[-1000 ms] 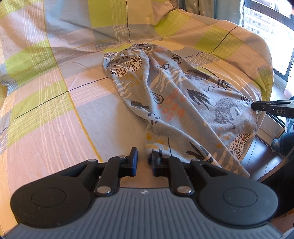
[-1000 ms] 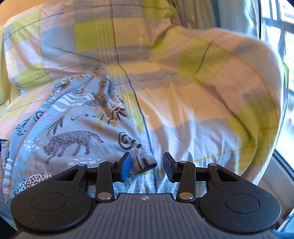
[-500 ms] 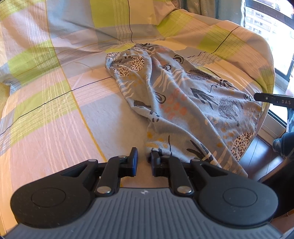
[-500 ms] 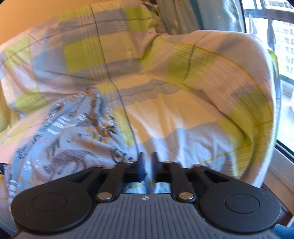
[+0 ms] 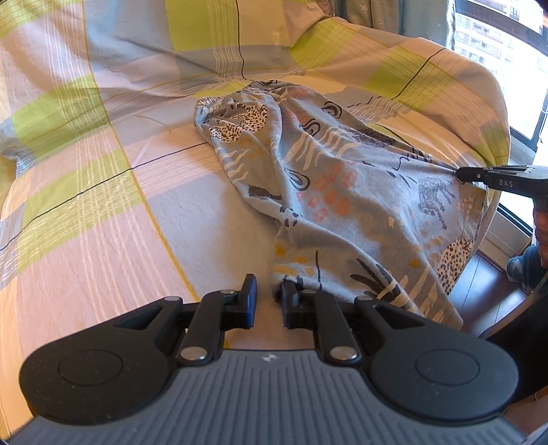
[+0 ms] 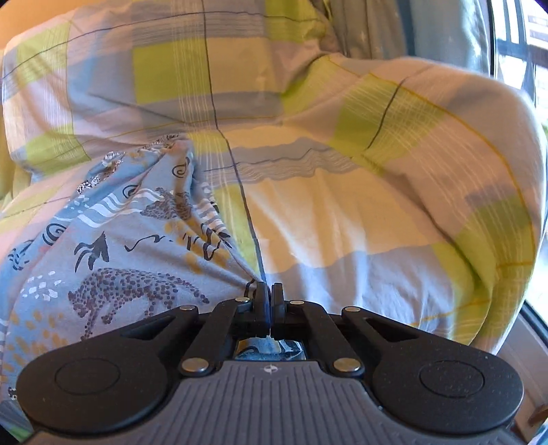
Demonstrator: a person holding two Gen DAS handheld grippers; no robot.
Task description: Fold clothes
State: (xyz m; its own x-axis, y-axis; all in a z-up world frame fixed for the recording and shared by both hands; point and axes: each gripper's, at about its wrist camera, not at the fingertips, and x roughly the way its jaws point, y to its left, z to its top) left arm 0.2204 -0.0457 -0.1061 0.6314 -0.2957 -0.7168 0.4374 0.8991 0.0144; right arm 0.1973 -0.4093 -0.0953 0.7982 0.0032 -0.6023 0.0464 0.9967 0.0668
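Note:
A blue garment [image 5: 325, 178] printed with leopards and plants lies crumpled on the bed, its near end hanging over the bed's edge. My left gripper [image 5: 269, 297] hovers at the garment's near corner. Its jaws stand a little apart with bare sheet showing between them, and the hem touches the right finger [image 5: 289, 297]. My right gripper [image 6: 269, 296] is shut on the garment [image 6: 120, 256], pinching its right edge, and fabric bunches into the pads. In the left wrist view the right gripper [image 5: 457, 173] grips that edge at the far right.
The bed wears a plaid cover [image 5: 102, 205] in green, peach and blue, with a raised mound [image 6: 411, 154] behind the garment. A window [image 5: 496, 30] and a curtain [image 5: 394, 13] stand at the back right. Dark wooden floor [image 5: 479, 284] and a person's foot [image 5: 524, 267] lie beyond the bed's edge.
My right gripper moved in onto the garment's right edge and closed on it, and the cloth there now pulls taut. The left gripper stayed where it was.

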